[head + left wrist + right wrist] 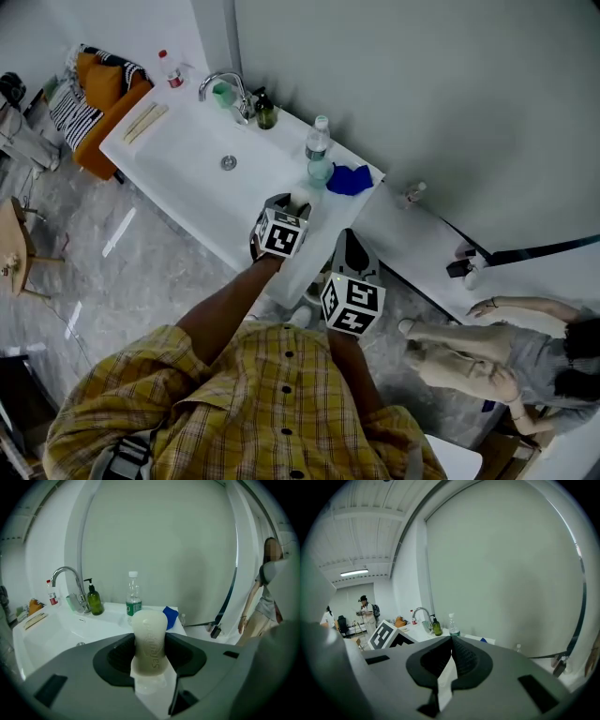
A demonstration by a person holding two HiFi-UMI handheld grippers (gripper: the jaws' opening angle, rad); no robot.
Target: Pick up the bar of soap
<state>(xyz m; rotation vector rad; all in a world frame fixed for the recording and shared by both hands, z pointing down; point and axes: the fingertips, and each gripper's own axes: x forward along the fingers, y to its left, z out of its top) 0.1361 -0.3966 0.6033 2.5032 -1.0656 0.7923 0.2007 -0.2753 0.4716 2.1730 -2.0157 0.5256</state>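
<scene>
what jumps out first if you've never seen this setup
A pale bar of soap stands upright, clamped in the left tongs at the front edge of the white sink counter. The right tongs are shut on nothing. A blue cloth lies beside a water bottle.

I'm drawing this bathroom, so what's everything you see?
bar of soap: one, creamy white, in left hand-held gripper
sink: one, white, against the wall
tap: one, silver, at the sink's back edge
pump bottle: one, dark green, beside the tap
water bottle: one, clear, sink's right end
cloth: one, blue, beside the water bottle
left hand-held gripper: one, grey, shut on the bar of soap
right hand-held gripper: one, grey, jaws together, empty
</scene>
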